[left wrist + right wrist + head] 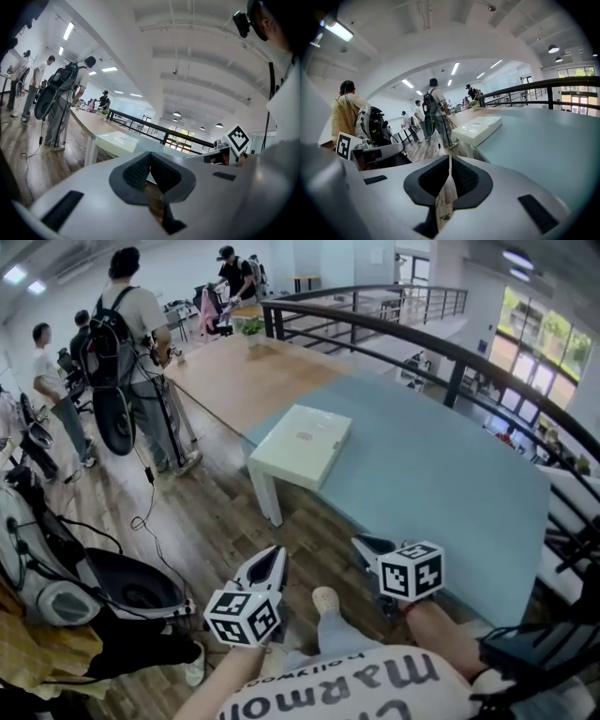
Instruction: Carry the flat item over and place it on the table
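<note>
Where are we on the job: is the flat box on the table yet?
Done, it seems: the flat white box lies on the corner of the blue table. In hand: nothing; the left gripper and right gripper are both shut and empty, away from the box. Left: apparently nothing, unless the box belongs elsewhere.

Wood floor (pixel 202 521): 1 person (pixel 141 310) wearing a black backpack (pixel 101 348) stands facing away. 2 more people (pixel 49 371) stand further left, and 1 (pixel 236 276) at the far end. A black cable (pixel 147 507) trails on the floor. A black railing (pixel 450 348) curves along the right.
</note>
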`<state>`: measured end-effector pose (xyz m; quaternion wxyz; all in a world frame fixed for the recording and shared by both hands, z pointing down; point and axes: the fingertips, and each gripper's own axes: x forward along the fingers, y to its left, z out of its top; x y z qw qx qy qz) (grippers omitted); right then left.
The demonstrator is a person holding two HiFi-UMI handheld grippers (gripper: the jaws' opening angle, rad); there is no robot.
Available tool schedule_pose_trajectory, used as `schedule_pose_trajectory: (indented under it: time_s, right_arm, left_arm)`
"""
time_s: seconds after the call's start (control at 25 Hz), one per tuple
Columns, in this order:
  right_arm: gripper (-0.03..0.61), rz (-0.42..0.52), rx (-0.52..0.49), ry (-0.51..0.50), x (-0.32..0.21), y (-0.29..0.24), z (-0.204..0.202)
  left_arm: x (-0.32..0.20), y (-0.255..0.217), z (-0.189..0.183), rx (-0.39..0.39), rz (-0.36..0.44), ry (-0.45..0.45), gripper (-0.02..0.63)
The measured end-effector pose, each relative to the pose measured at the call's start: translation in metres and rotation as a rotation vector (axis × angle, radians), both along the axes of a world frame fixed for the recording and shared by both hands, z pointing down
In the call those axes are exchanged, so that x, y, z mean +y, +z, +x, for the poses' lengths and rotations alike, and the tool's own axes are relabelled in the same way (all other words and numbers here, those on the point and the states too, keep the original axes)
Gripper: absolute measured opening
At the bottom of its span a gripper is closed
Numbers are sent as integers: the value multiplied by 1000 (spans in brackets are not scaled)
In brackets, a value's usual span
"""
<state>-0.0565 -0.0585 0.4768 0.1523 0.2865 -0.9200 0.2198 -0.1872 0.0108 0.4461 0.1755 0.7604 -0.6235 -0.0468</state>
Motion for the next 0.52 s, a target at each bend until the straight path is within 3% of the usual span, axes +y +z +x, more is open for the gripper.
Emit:
schedule_pose_trajectory:
  time_s: [0.16,0.52]
  right_arm:
    - [45,5,12,23,-9,1,1]
    - [46,17,31,28,67,-31,48]
  left_arm:
    - [-8,-3,-5,-2,12,14,5]
    - [73,-32,35,7,13,0,5]
